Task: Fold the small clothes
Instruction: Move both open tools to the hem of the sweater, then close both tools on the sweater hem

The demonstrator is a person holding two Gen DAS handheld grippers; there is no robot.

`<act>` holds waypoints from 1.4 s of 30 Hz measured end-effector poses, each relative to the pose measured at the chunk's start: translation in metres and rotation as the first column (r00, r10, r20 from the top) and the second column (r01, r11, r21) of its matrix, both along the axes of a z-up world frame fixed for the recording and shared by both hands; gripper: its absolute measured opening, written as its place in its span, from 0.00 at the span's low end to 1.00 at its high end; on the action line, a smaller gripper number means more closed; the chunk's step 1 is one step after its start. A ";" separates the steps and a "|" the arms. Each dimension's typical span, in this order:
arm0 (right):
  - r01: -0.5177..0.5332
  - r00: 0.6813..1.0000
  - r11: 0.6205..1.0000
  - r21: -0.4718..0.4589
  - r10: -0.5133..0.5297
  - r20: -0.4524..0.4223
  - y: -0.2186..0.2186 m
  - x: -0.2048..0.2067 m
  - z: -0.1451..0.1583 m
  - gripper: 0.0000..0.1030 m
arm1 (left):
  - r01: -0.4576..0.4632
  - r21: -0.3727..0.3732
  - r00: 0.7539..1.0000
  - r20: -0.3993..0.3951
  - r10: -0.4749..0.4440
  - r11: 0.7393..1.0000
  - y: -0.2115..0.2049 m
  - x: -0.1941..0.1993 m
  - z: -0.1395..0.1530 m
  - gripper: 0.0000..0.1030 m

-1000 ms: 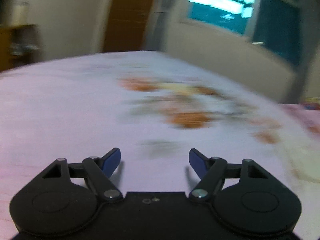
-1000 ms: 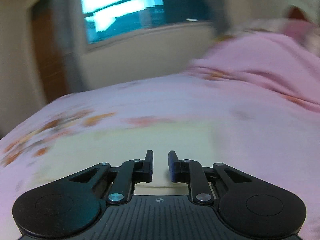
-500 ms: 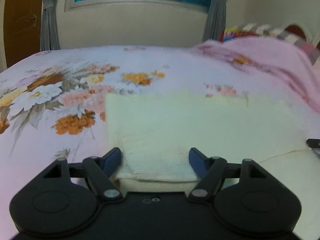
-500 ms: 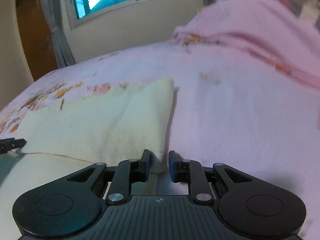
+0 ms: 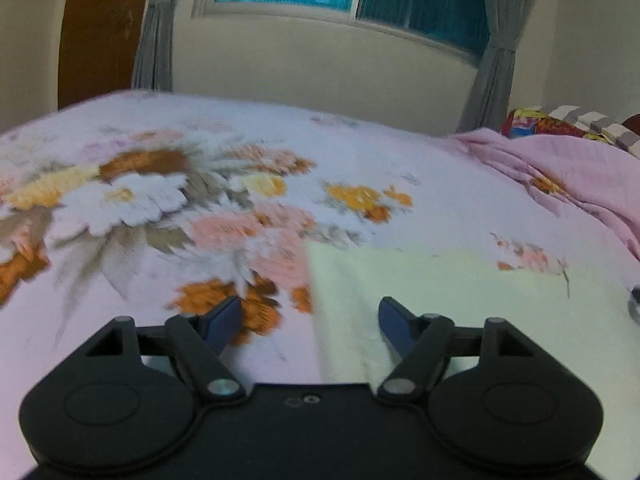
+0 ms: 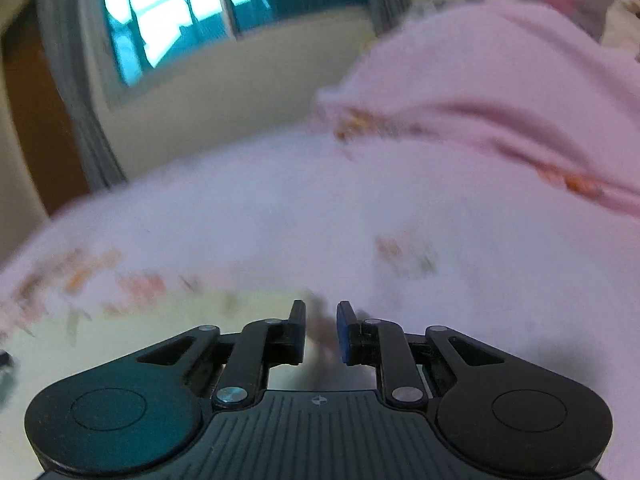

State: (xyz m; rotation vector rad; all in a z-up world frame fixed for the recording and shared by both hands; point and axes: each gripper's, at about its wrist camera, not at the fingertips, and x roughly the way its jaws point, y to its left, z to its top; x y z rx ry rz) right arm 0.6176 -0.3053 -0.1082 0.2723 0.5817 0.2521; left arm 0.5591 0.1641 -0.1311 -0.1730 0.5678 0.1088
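Observation:
A pale cream cloth (image 5: 460, 292) lies flat on the floral pink bedsheet (image 5: 160, 208). My left gripper (image 5: 310, 318) is open, low over the cloth's left edge, with its right finger over the cloth and its left finger over the sheet. The right wrist view is blurred. My right gripper (image 6: 321, 328) has a narrow gap between its fingers and sits at the cloth's right edge (image 6: 200, 312); I cannot tell whether it grips fabric. The tip of the right gripper shows at the far right of the left wrist view (image 5: 634, 300).
A bunched pink blanket (image 5: 568, 176) lies on the right side of the bed, with a colourful pillow (image 5: 536, 124) behind it. A window with grey curtains (image 5: 492, 40) and a brown door (image 5: 96, 32) stand beyond the bed.
My left gripper has shifted left, from straddling the folded cloth's near edge to its left edge. My right gripper has moved along the cloth's right edge and its view has blurred.

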 end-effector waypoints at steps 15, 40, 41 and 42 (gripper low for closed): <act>-0.117 0.986 0.992 -0.040 0.111 -0.126 -0.002 -0.069 -0.013 0.29 | 0.162 0.035 0.984 -0.084 -0.158 0.986 -0.005 -0.021 -0.006 0.76; -0.111 0.937 0.930 0.351 0.216 -0.276 -0.100 -0.427 0.019 0.57 | 0.339 -0.461 0.899 -0.099 -0.427 0.820 0.026 -0.359 0.002 0.53; -0.102 0.935 0.920 0.377 0.218 -0.280 -0.102 -0.429 0.017 0.57 | 0.331 -0.498 0.897 -0.098 -0.431 0.801 0.027 -0.359 -0.002 0.34; -0.096 0.933 0.906 0.412 0.227 -0.280 -0.104 -0.430 0.016 0.57 | 0.316 -0.552 0.891 -0.107 -0.441 0.772 0.030 -0.356 -0.009 0.06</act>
